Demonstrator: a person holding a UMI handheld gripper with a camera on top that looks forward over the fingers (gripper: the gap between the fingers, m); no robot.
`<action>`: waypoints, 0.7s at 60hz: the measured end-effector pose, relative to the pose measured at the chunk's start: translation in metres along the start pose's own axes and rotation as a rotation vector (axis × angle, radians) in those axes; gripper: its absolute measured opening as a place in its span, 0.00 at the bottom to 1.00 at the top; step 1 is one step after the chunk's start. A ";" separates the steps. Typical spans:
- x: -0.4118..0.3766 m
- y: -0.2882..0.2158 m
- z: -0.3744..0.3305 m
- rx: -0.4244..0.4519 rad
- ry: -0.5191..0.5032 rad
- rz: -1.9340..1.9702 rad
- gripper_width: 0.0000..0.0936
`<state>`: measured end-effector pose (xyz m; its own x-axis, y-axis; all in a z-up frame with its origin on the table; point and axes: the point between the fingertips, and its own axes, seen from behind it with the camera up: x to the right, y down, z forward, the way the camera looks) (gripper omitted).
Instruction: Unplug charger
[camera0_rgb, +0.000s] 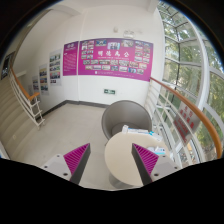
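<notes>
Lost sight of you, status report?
Tool open, holding nothing. No charger in view. Round table just ahead, small white thing on it. Nothing blocking.

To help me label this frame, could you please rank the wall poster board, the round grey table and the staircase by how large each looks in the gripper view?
1. Wall poster board, the widest.
2. Round grey table.
3. Staircase.

The table and staircase look close; the table is nearer the camera, so that order is unsure. The gripper is open, nothing between its fingers.

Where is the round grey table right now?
In the gripper view, the round grey table sits just beyond the open gripper, below the magenta wall posters.
</notes>
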<state>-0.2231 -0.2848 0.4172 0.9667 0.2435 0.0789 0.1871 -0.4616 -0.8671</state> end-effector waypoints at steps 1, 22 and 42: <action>0.000 0.002 0.000 -0.004 0.000 0.002 0.92; 0.057 0.148 0.067 -0.142 0.019 0.058 0.91; 0.241 0.235 0.210 -0.104 0.200 0.058 0.92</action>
<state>0.0170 -0.1554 0.1287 0.9897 0.0450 0.1357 0.1376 -0.5580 -0.8183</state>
